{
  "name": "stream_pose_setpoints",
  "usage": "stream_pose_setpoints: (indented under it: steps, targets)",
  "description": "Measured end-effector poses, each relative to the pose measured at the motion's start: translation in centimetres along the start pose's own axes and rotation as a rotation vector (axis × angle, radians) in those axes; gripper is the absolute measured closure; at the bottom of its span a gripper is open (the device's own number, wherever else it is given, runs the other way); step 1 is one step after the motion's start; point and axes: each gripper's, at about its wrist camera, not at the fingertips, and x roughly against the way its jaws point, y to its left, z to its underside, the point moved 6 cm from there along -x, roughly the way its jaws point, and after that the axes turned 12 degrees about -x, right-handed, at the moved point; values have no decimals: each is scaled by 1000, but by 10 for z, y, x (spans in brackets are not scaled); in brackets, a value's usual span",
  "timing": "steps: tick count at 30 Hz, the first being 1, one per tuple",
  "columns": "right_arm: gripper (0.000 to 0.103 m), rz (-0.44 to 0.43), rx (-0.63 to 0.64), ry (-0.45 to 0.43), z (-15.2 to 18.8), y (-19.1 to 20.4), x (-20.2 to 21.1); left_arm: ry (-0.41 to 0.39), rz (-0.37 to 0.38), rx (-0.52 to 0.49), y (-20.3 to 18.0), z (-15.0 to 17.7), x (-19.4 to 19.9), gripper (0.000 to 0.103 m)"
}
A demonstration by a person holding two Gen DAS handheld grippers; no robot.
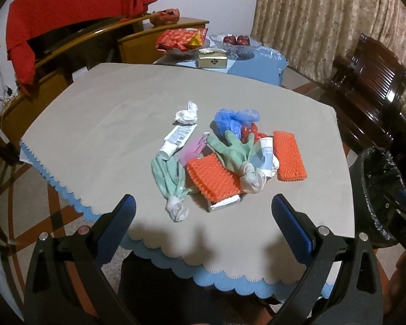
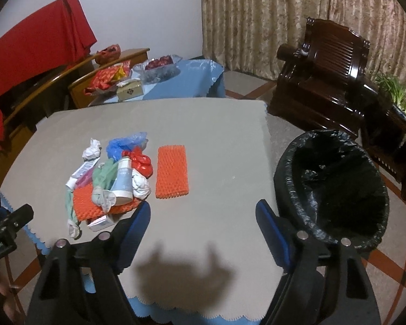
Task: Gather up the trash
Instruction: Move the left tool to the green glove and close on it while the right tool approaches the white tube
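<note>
— Where's the rubbish from where you stand?

— All in one heap (image 1: 219,157) at the middle of the grey tablecloth (image 1: 94,124). In the left wrist view it lies just above and between the blue pads of the left gripper (image 1: 203,216), apart from them. In the right wrist view the heap sits left of centre, up and to the left of the right gripper (image 2: 203,219).

— What's in it?

— Mint-green gloves (image 1: 230,146), crumpled white tissue (image 1: 185,115), a white tube (image 1: 176,140), blue plastic (image 1: 230,119), something red and shiny (image 2: 139,162), and an orange knobbly pad (image 1: 213,176) over a small box. A second orange pad (image 2: 172,172) lies by itself to the right of the heap, flat on the cloth.

— And the grippers?

— Both point down at the table, jaws spread wide with nothing between them, their shadows on the near edge of the cloth. The bin with the black liner (image 2: 335,187) stands at the right of the frame, beside the right gripper.
</note>
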Motion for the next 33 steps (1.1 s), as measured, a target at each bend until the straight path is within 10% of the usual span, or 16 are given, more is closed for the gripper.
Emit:
stream_pose_setpoints:
  steps: [21, 25, 33]
  targets:
    - [26, 11, 23, 21, -8, 3, -71, 79, 83, -28, -33, -28, -116, 6]
    - [26, 12, 21, 36, -8, 5, -87, 106, 95, -38, -36, -28, -136, 29]
    - [26, 1, 23, 57, -6, 15, -113, 114, 135, -73, -46, -31, -159, 31]
